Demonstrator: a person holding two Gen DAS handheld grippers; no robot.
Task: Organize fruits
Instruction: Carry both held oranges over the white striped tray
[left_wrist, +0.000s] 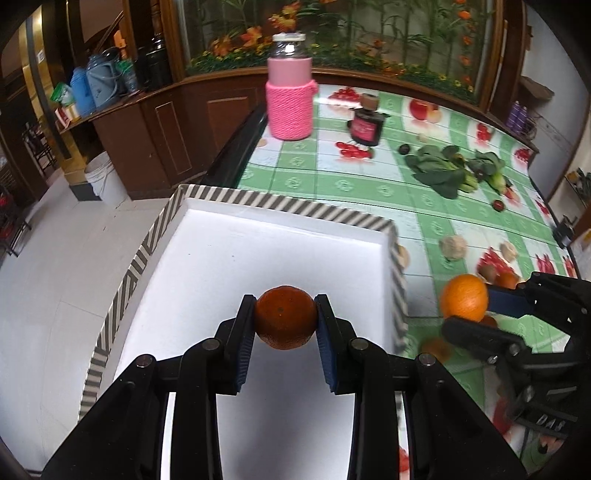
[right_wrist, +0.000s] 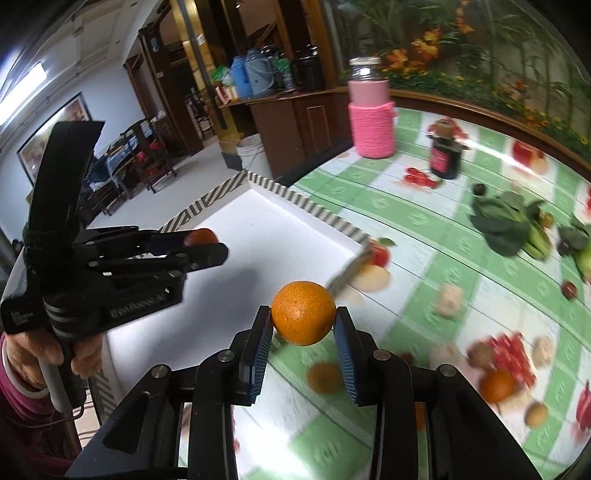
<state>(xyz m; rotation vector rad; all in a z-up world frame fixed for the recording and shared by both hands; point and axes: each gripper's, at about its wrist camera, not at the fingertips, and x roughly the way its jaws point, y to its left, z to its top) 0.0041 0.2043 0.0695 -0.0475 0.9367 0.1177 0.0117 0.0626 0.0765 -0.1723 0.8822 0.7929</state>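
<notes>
Left gripper (left_wrist: 285, 322) is pinching dark orange (left_wrist: 285, 317) over white tray (left_wrist: 236, 258); right gripper (right_wrist: 303, 323) is clamping bright orange (right_wrist: 303, 317), tray at its 10 o'clock.

The right gripper (right_wrist: 303, 328) clamps a bright orange (right_wrist: 303, 312) between its blue pads (right_wrist: 260, 350), above the green checked tablecloth (right_wrist: 424, 236). To its left, the left gripper (right_wrist: 207, 246) holds a darker orange (right_wrist: 200, 237) over the white striped-rim box (right_wrist: 310, 210).

Two close claw-mounted fisheyes, both over tray (left_wrist: 280, 206) and table (right_wrist: 461, 258).
</notes>
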